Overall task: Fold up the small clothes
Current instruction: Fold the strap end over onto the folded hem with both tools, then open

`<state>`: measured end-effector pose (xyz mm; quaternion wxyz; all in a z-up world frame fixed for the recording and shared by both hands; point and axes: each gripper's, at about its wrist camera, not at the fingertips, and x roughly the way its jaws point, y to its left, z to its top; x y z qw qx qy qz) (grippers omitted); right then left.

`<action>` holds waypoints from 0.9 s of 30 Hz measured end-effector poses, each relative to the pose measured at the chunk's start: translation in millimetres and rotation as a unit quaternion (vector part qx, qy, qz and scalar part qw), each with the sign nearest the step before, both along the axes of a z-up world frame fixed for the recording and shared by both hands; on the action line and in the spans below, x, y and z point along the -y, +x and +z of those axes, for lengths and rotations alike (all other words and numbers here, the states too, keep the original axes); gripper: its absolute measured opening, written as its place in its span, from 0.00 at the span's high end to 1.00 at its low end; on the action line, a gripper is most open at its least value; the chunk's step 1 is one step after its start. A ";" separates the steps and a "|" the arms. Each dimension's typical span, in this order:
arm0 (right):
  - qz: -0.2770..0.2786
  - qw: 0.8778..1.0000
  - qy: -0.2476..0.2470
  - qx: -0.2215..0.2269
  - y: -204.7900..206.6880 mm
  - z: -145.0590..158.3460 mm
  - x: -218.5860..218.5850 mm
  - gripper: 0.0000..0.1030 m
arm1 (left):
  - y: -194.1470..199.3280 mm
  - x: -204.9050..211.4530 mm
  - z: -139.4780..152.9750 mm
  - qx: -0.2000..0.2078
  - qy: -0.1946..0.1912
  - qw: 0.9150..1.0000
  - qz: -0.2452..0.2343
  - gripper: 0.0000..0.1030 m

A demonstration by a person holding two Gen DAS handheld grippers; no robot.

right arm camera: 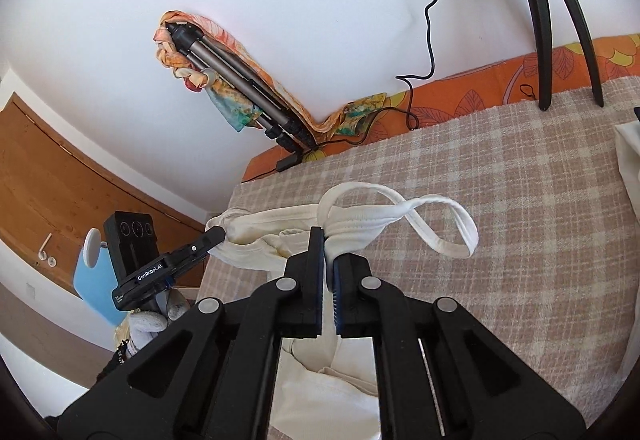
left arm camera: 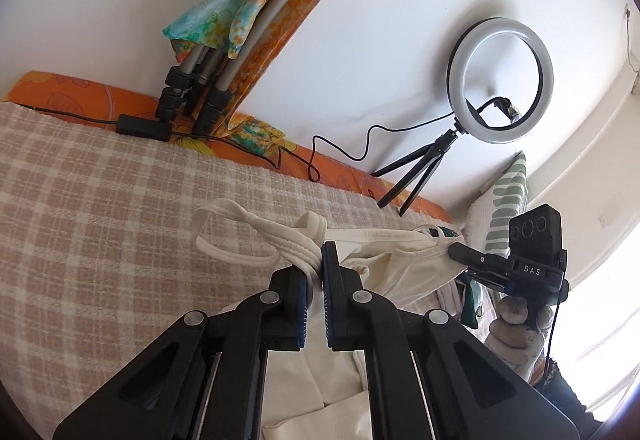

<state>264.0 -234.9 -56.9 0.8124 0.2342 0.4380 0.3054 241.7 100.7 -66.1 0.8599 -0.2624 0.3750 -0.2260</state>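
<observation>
Both fingers (left arm camera: 320, 260) around garment (left arm camera: 400, 260) straps

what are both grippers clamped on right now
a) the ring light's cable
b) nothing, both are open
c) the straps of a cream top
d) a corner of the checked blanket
c: the left gripper is shut on a bunched strap of the cream top, and the right gripper is shut on the other strap, with its loop lying on the checked blanket.
</observation>
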 end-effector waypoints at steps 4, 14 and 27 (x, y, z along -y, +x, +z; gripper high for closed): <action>0.001 1.000 -0.003 -0.001 -39.8 -0.5 2.1 0.95 | -33.0 1.4 -1.2 -0.004 0.001 1.000 -0.001 0.95; 0.005 0.999 -0.029 -0.027 -123.5 -41.9 3.4 0.95 | -114.2 23.5 -26.7 -0.018 0.049 0.998 -0.019 0.95; -0.017 0.993 -0.090 -0.079 -180.7 -63.0 25.2 0.89 | -167.5 33.3 -46.9 -0.059 0.161 0.983 -0.062 0.86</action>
